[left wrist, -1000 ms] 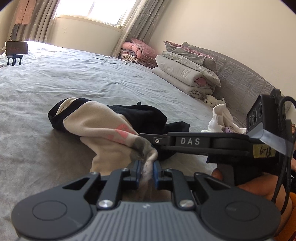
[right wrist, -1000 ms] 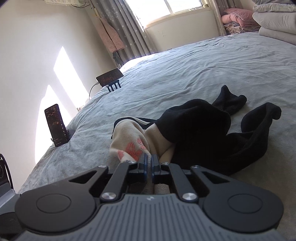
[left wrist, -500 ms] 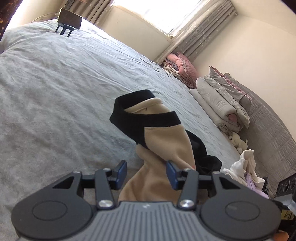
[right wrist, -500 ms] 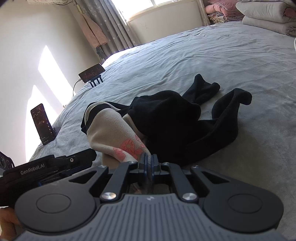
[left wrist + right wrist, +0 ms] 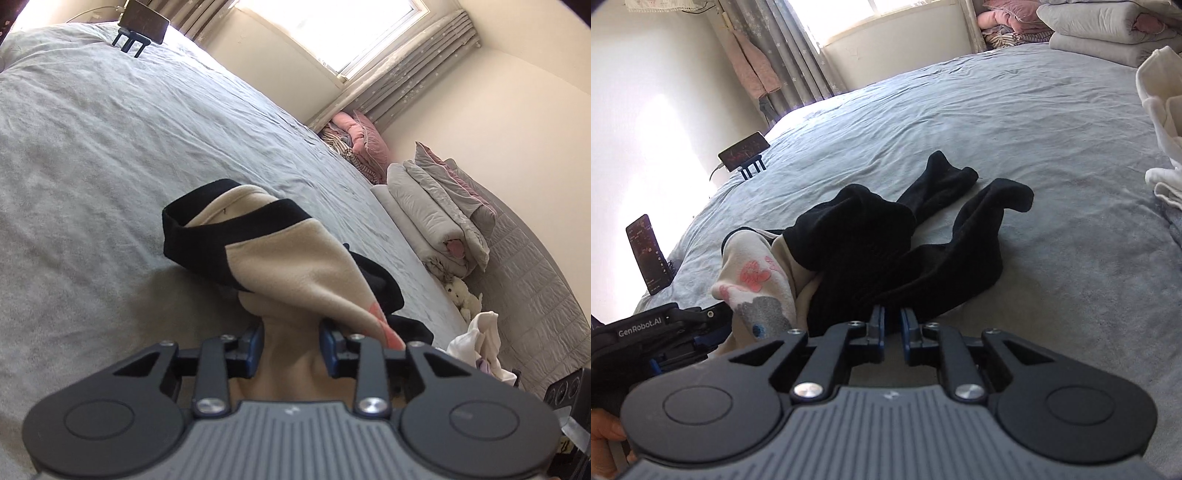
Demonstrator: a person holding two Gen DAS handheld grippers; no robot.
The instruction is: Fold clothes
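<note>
A beige garment [image 5: 295, 266] with a black band and a pink print [image 5: 753, 275] lies bunched on the grey bed [image 5: 110, 147]. My left gripper [image 5: 291, 343] is closing on its near end, and beige fabric fills the gap from pad to pad. A black garment [image 5: 886, 251] sprawls beside and partly over the beige one, its two legs stretching away. My right gripper [image 5: 893, 321] is opening, its jaws a narrow gap apart. Only bedsheet shows between them, and the black garment's near edge lies just past the tips.
One phone on a stand [image 5: 744, 151] sits at the bed's far edge, and another phone [image 5: 646, 254] stands at the left side. Folded quilts [image 5: 436, 214], a plush toy [image 5: 461, 295] and a heap of white clothes [image 5: 1160, 129] line the right side.
The left gripper let go of the beige fabric, rolled, and closed in on it again. The right gripper's shut jaws released the beige garment, parted, and shifted toward the black garment.
</note>
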